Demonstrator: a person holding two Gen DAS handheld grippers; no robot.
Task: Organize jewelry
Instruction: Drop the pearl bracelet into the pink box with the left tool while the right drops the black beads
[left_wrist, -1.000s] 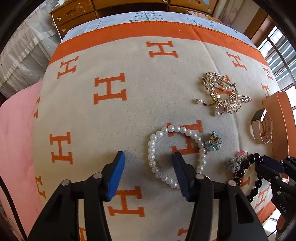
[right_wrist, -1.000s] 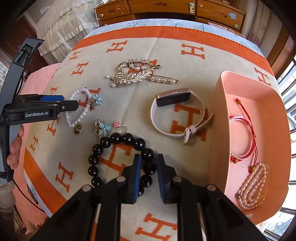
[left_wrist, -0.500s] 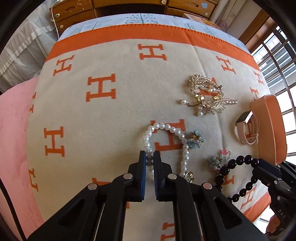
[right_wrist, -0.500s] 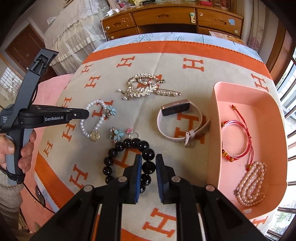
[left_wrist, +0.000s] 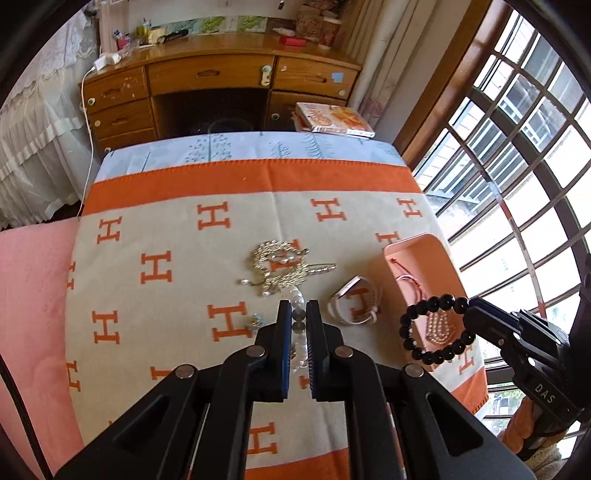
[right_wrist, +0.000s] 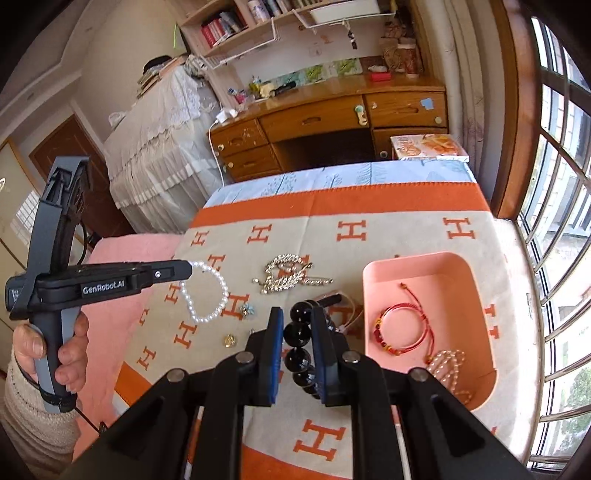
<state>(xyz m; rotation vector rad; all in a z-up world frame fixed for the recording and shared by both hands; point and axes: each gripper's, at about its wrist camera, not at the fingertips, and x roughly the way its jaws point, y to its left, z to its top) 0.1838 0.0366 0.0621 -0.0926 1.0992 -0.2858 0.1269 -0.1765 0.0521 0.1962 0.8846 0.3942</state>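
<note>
Both claws are loaded and clear of the cloth. The left claw (left_wrist: 295, 314) is pressed together on the pearl bracelet (right_wrist: 205, 293), which hangs as a loop from its tips above the left side of the blanket (right_wrist: 399, 236). The right claw (right_wrist: 297, 325) pinches the black bead bracelet (left_wrist: 436, 328); in the left view that loop hangs in front of the pink tray (right_wrist: 476, 291), at the tray's near end.

Progress looks partial. Already in the tray lie a red cord bracelet (right_wrist: 402, 328) and a string of pinkish pearls (right_wrist: 448, 369). Still on the blanket are the gold hair clip (right_wrist: 291, 277) near the middle, the pink watch (left_wrist: 356, 301) just left of the tray, a small blue flower charm (right_wrist: 246, 309) and a little gold pendant (right_wrist: 229, 339) nearer the front edge. So two pieces are stored, two are in the air, and several are left to collect.

The pearl loop hangs with its long axis running down and away from the left claw's tips, broad face towards the right camera. The black loop hangs roughly upright from the right claw, its open face turned towards the left camera; seen from its own claw it is edge-on, a line of beads running along the fingers. My judgement is that the black one is closer to its drop, with the tray just beside it on the right.
</note>
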